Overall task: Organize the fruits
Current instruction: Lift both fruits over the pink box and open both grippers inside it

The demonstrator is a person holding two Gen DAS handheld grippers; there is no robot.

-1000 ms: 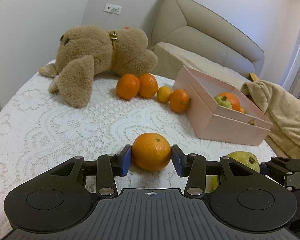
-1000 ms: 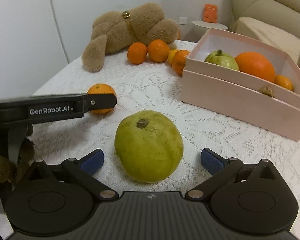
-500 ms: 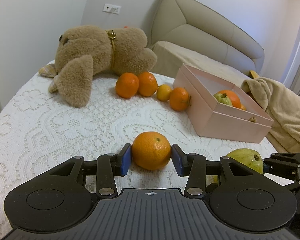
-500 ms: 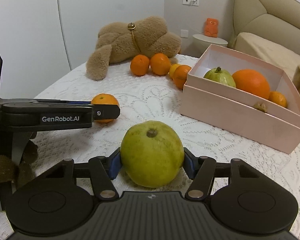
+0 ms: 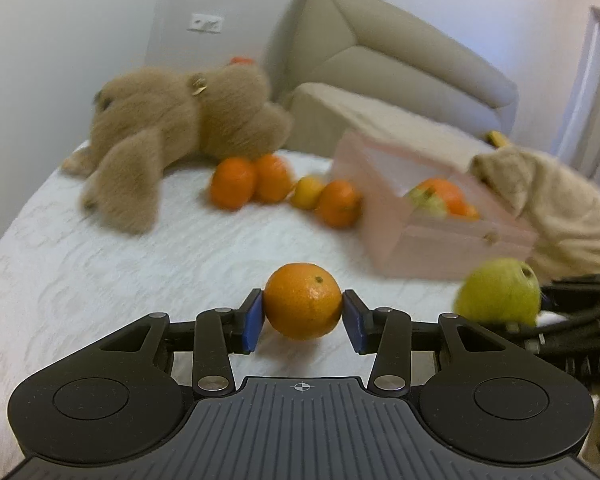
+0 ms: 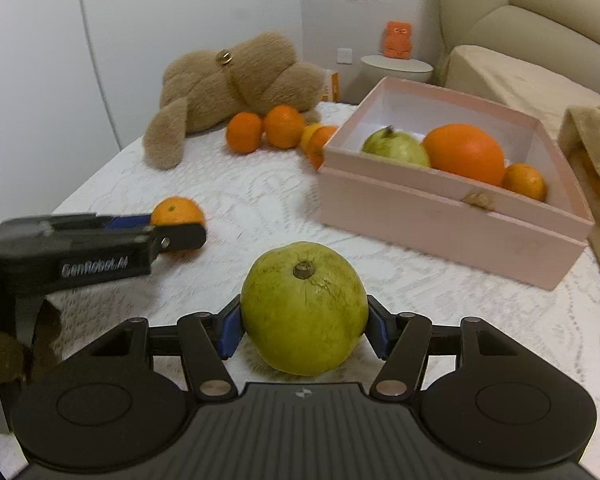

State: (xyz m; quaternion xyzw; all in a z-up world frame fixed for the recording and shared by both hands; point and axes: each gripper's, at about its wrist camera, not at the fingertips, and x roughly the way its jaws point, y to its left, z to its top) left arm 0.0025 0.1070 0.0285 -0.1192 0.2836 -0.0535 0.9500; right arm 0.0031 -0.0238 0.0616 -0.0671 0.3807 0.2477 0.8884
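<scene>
My left gripper [image 5: 303, 320] is shut on a small mandarin [image 5: 302, 300], the blue pads pressing its sides and the jaws still closing a touch tighter. My right gripper [image 6: 304, 328] is shut on a large green guava [image 6: 304, 304], stem end up, just above the lace cloth. The guava [image 5: 498, 292] also shows at the right of the left wrist view. In the right wrist view, the left gripper [image 6: 176, 228] holds its mandarin [image 6: 176, 210] at the left. Ahead and to the right, an open pink box [image 6: 440, 216] holds a guava [image 6: 396, 148], a big orange [image 6: 464, 152] and a small mandarin [image 6: 524, 182].
Several loose mandarins [image 6: 260, 130] lie beside a brown teddy bear [image 6: 228, 88] at the far side of the white lace tablecloth [image 6: 260, 192]. A beige blanket [image 6: 596, 152] hangs by the box's right side. Behind are a sofa and a small round table [image 6: 398, 68].
The right gripper's jaws came in from wide open onto the guava, then rose a little with it. The left gripper kept its hold on the mandarin and barely moved.
</scene>
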